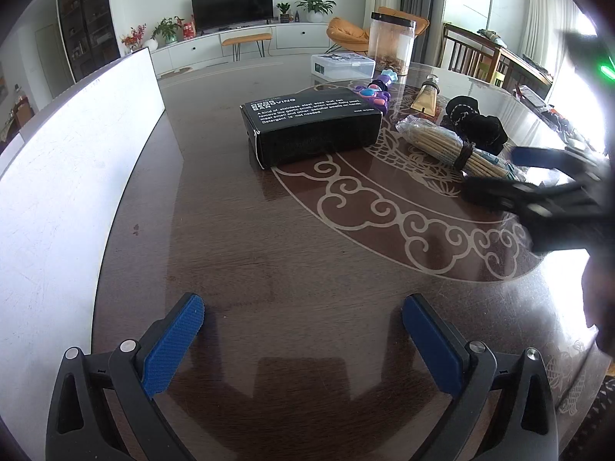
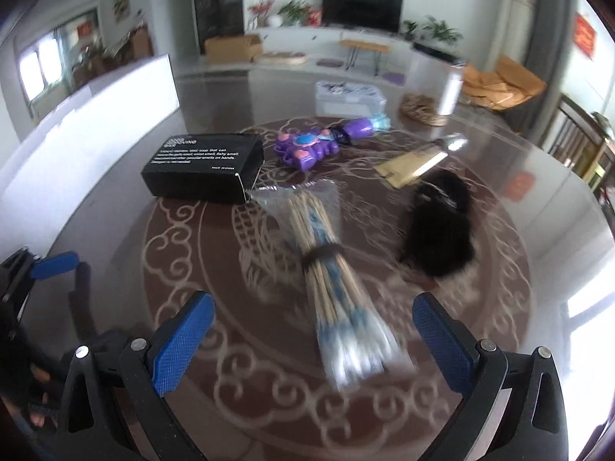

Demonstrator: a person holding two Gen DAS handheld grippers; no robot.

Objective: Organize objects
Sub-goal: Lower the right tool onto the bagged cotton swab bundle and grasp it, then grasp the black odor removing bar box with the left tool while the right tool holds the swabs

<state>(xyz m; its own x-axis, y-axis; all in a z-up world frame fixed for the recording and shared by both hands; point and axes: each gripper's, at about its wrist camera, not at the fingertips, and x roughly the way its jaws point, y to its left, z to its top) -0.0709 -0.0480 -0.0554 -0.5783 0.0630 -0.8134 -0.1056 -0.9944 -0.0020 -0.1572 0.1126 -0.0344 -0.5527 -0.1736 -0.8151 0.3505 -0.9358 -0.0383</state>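
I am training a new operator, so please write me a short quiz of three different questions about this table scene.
1. True or false: the right gripper is open.
2. What lies nearest ahead of it? A) black box B) bundle of sticks C) purple toy
3. Fill in: the left gripper holds ____.

Key: 1 true; 2 B; 3 nothing, its jaws stand open over the bare table.

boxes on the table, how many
2: a black printed cardboard box near the table's middle, and a clear lidded plastic box behind it at the far edge. Others may sit outside view.
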